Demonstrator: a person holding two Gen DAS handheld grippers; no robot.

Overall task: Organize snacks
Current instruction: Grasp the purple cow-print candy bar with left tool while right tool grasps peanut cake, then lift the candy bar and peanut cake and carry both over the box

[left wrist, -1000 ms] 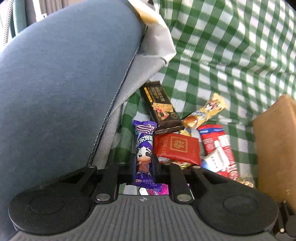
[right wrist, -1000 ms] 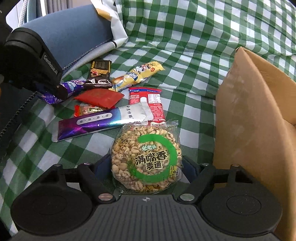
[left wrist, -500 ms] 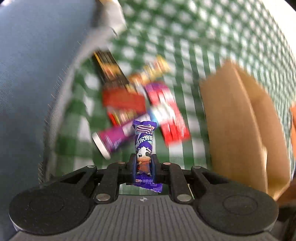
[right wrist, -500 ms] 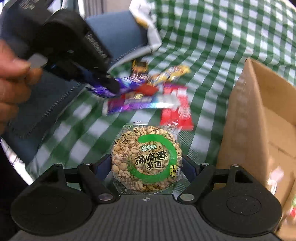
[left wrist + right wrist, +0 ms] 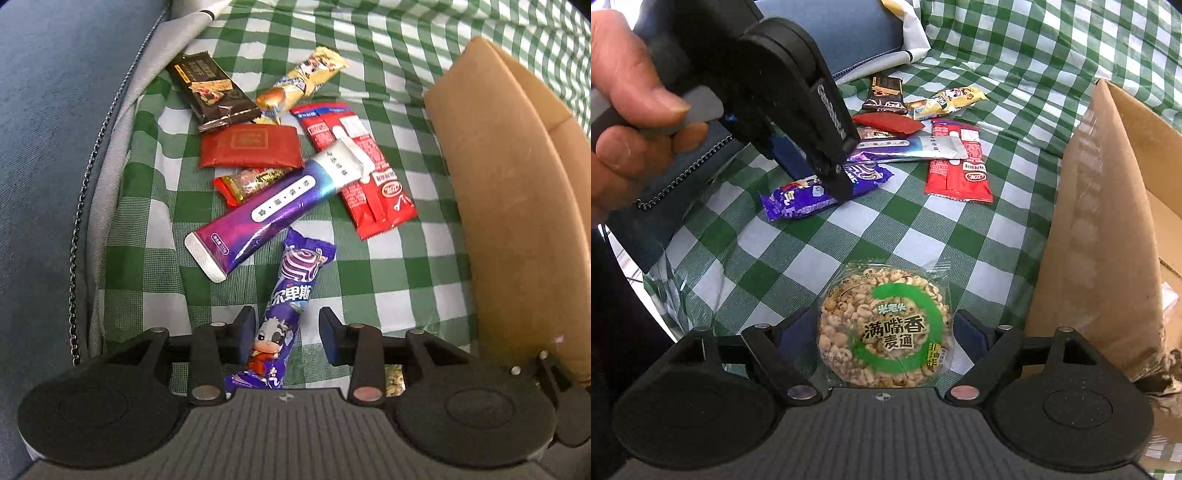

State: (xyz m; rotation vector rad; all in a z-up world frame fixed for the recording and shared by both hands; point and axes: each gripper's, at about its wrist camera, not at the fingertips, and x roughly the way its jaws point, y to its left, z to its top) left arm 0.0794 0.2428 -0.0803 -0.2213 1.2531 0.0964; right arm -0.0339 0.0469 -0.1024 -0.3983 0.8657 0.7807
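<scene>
Left gripper (image 5: 287, 338) jaws just opened, purple cartoon-cow snack bar wrapper (image 5: 286, 317) loose between on green-white checked cloth (image 5: 388, 266); right gripper (image 5: 884, 338) clamps round puffed-grain cake in clear wrapper (image 5: 884, 330); brown cardboard box (image 5: 1108, 236) at 3 o'clock, contents unclear

- The round puffed-grain cake (image 5: 884, 332) between the right gripper's (image 5: 886, 338) fingers reads "满嘴香 麦通", with "米老头" above.
- The purple cow bar (image 5: 286, 314) between the left gripper's (image 5: 288, 334) fingers shows "尔卑斯".
- Other wrappers' print beyond is too small to read.
</scene>
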